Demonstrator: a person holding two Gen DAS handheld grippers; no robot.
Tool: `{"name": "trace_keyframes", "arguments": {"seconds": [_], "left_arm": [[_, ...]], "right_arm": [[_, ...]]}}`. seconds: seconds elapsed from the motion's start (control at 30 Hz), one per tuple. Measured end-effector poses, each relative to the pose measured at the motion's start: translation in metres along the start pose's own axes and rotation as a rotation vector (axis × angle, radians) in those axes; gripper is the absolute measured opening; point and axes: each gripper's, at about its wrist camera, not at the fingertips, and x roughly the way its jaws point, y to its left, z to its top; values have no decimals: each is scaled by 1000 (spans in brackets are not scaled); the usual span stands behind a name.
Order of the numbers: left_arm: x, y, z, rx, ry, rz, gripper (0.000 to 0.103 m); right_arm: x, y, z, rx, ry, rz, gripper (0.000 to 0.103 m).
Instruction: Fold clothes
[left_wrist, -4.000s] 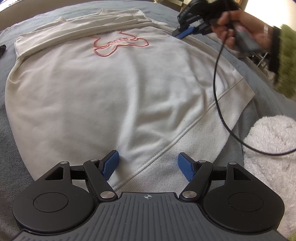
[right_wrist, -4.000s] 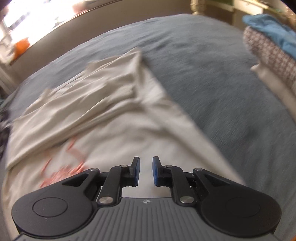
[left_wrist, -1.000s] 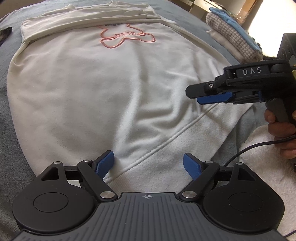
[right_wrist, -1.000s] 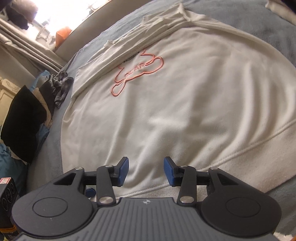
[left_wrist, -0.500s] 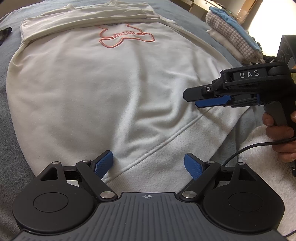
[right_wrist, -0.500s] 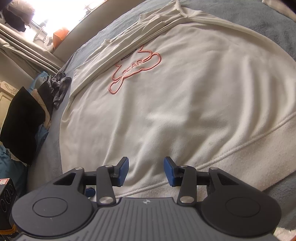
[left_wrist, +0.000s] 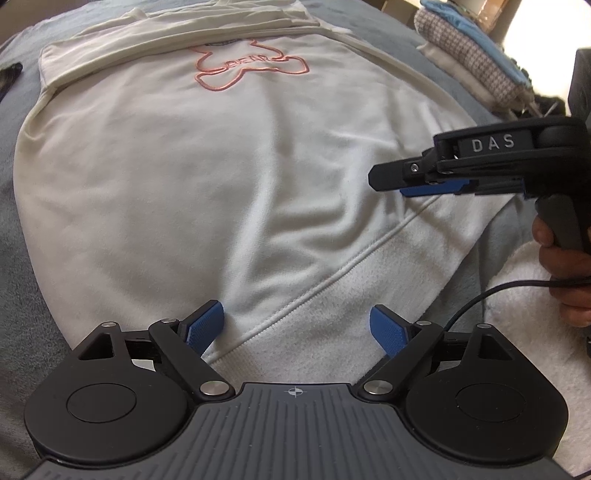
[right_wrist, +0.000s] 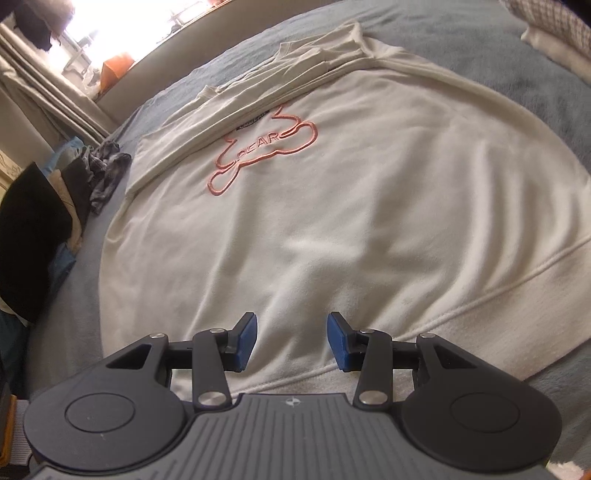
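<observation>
A cream sweatshirt (left_wrist: 207, 177) with a pink bear outline (left_wrist: 251, 66) lies flat on the grey-blue bed, sleeves folded across its far end. Its ribbed hem band (left_wrist: 332, 306) runs nearest me. My left gripper (left_wrist: 295, 317) hovers low over the hem's left part, and its jaws are opening with only cloth below them, nothing pinched. My right gripper (right_wrist: 291, 328) stands open just above the hem, pads apart and clear of the fabric. In the left wrist view the right gripper (left_wrist: 406, 184) points left over the hem's right part.
A stack of folded clothes (left_wrist: 472, 62) sits at the far right of the bed. A white fluffy towel (left_wrist: 535, 332) lies by the person's hand (left_wrist: 565, 266), with a black cable (left_wrist: 480, 299) over it. Dark loose clothes (right_wrist: 37, 221) pile at the left.
The right gripper came back from the far collar side to the hem, then edged left and a little lower. The left jaws have widened slightly.
</observation>
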Motion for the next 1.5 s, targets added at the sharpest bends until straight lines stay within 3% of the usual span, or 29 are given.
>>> {"name": "trace_keyframes", "arguments": {"seconds": [1.5], "left_arm": [[2,-6,1,-2,22,51,94]], "right_arm": [[6,0,-2,-11,27,-7,44]]}}
